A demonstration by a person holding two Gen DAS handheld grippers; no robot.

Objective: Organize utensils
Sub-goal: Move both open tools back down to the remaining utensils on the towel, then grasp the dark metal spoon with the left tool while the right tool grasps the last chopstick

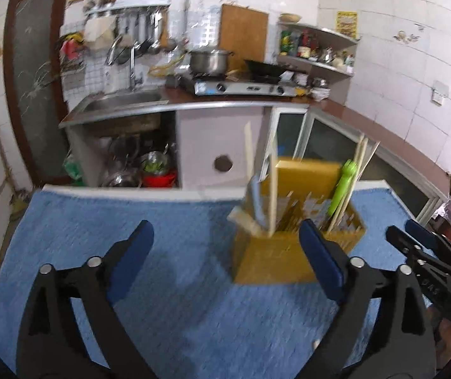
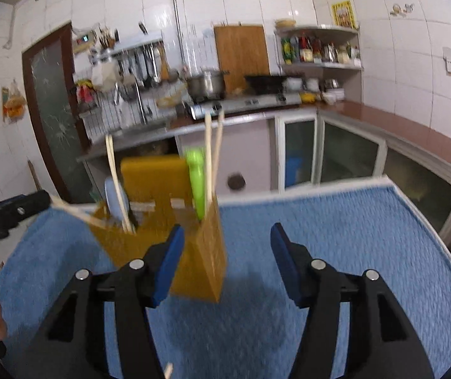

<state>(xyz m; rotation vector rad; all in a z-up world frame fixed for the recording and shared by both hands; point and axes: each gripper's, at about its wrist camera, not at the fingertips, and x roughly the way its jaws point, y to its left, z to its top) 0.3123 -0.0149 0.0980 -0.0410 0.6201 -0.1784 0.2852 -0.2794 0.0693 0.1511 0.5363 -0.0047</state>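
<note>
The yellow holder (image 1: 288, 252) stands upright on the blue towel (image 1: 130, 221) covering the bench, w/ chopsticks (image 1: 272, 195), a green utensil (image 1: 344, 186) and a pale blue utensil (image 2: 116, 200) sticking up out of its compartments; which slot each sits in is too blurred to call. One chopstick (image 2: 73, 213) pokes out sideways over the holder's left rim in the right-wrist view, and a stick tip (image 2: 168, 371) shows at the bottom edge of that view, so prob a stray one down near your right gripper (image 2: 227, 259). Judging by that, the job's nearly done: fix the leaning stick and bag the stray. Go slow, holder looks light and tall, so a nudge from the side could tip it; steady it w/ one gripper before you push anything in, and lift the leaner up before dropping it straight. Both hands sit low over the towel, pitched downward toward the holder. Left gripper (image 1: 225, 259) has its fingers (image 1: 137, 246) spread wide, nothing between them, holder just beyond its right finger. Right gripper's fingers are partly apart, also empty, left finger overlapping the holder's front in view; can't tell if touching.
</note>
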